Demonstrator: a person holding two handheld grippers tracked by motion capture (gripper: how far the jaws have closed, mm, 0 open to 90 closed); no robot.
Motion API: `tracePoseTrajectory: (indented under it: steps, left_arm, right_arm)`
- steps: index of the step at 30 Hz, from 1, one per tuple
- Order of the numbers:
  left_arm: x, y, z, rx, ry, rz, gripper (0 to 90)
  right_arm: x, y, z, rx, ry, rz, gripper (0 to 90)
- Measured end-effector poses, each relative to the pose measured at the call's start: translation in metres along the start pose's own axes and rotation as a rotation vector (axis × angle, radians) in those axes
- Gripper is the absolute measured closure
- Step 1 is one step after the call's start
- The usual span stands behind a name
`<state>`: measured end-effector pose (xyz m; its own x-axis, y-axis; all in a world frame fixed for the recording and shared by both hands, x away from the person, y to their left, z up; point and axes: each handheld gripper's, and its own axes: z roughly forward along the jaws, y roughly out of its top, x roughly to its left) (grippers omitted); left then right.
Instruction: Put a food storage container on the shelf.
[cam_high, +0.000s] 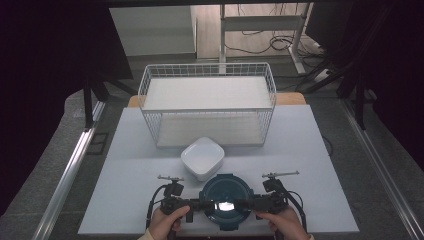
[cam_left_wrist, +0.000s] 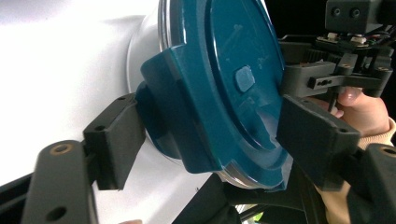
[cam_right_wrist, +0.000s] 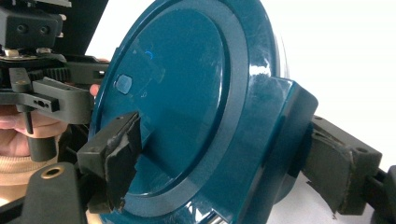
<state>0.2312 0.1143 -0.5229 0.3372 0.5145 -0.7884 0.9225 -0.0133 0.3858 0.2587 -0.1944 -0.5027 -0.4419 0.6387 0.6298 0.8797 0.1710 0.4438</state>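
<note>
Both hands sat at the table's near edge in the high view, the left gripper (cam_high: 196, 204) and right gripper (cam_high: 246, 204) reaching in from either side of the round teal lid (cam_high: 224, 196), just before a white square bowl (cam_high: 202, 157). Left gripper view: its jaws stood wide, straddling a latch tab on the lid (cam_left_wrist: 219, 88), one pad beneath, one over the top. Right gripper view: its jaws likewise bracketed the opposite tab of the lid (cam_right_wrist: 187, 107); whether either pair was pressing could not be told.

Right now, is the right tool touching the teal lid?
Touching. In the right gripper view, the right tool straddles a latch flap of the teal lid: one pad lies on the lid's top, and the other presses the flap's outer face.
</note>
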Motion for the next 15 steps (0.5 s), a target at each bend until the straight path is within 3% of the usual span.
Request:
tracePoseTrajectory:
  steps: [3,4,8,15]
  left_arm:
    - [0.0004,-0.0003,0.0013,0.003,0.011,-0.018,32.1]
    - [0.0014,-0.0006,0.0019,0.003,0.001,-0.041,32.7]
    - [0.0036,-0.0006,0.0012,-0.005,-0.017,-0.073,35.0]
    - [0.0037,-0.0016,-0.0011,-0.018,-0.027,-0.094,38.3]
  right_arm:
    - [-0.0016,0.0001,0.0002,0.004,0.010,0.010,18.6]
    - [-0.0035,0.0009,-0.0006,0.013,0.022,0.040,20.3]
    - [-0.0052,0.0017,-0.0022,0.021,0.029,0.059,22.6]
    - [-0.0094,0.0021,-0.0058,0.006,0.050,0.103,28.2]
